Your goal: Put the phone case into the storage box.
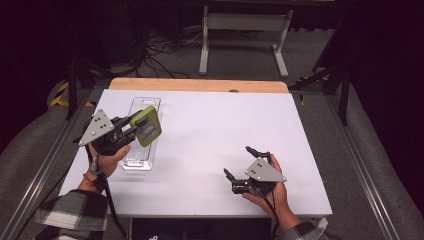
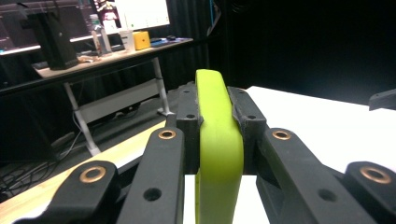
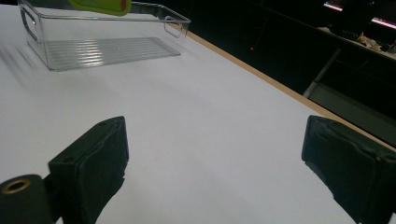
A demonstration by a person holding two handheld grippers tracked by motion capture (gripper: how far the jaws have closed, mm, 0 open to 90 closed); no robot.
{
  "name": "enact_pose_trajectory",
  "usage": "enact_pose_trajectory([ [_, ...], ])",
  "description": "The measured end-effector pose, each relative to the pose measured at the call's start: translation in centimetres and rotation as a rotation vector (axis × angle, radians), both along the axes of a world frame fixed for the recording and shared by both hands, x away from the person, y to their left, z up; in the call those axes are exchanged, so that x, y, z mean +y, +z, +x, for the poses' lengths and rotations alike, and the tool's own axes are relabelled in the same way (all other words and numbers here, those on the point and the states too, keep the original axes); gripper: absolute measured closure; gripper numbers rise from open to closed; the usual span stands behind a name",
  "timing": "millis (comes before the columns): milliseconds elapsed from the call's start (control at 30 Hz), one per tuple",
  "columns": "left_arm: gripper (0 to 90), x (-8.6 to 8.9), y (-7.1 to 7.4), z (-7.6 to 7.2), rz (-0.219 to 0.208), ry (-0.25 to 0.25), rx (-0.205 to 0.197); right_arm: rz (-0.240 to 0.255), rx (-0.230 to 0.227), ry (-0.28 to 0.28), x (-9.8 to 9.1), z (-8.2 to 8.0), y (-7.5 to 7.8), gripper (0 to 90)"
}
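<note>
The left hand-held gripper (image 1: 131,127) clamps a green card-like pack (image 1: 146,125) above the clear tray (image 1: 138,163). The right hand-held gripper (image 1: 240,162) rests wide open and empty on the white surface (image 1: 210,125).

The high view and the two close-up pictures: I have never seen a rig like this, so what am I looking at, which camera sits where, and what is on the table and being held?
There is no robot arm here. A person at a white table holds a hand-operated gripper in each hand. The high view comes from a fixed camera above the person's side, looking forward and down. The other two pictures come from cameras riding on the grippers, looking along their black fingers.

The left gripper is shut on a flat lime-green object with a colourful face, held above a clear plastic bin that stands on the table. In the left gripper view the fingers press on the green object's edge from both sides.

The right gripper rests low near the table's front, its fingers wide apart with nothing between them.
</note>
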State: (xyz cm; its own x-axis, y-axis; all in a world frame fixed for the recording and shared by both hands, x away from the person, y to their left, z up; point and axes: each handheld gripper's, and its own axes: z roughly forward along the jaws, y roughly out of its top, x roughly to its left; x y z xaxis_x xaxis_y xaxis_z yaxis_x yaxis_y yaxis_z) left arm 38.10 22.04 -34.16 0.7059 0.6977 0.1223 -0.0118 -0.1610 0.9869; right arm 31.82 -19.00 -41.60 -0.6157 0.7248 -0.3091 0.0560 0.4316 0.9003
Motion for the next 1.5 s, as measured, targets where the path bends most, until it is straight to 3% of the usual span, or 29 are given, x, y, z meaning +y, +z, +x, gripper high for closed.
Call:
enact_pose_trajectory([
  [700, 77.2, 2.2, -0.6, 1.0, 0.013, 0.057, 0.021, -0.004, 0.008, 0.005, 0.1, 0.1, -0.1, 8.0],
  [1033, 77.2, 2.8, -2.1, 2.9, 0.023, 0.074, 0.068, -0.005, 0.023, 0.001, -0.1, 0.4, -0.2, 8.4],
  [1133, 77.1, 2.8, -2.6, 3.6, 0.047, 0.070, 0.085, -0.003, 0.024, 0.000, -0.2, 0.5, -0.2, 8.4],
  [1500, 77.1, 3.0, -3.3, 5.5, 0.068, 0.074, 0.100, -0.012, 0.013, 0.004, -0.1, 0.6, -0.3, 9.0],
])
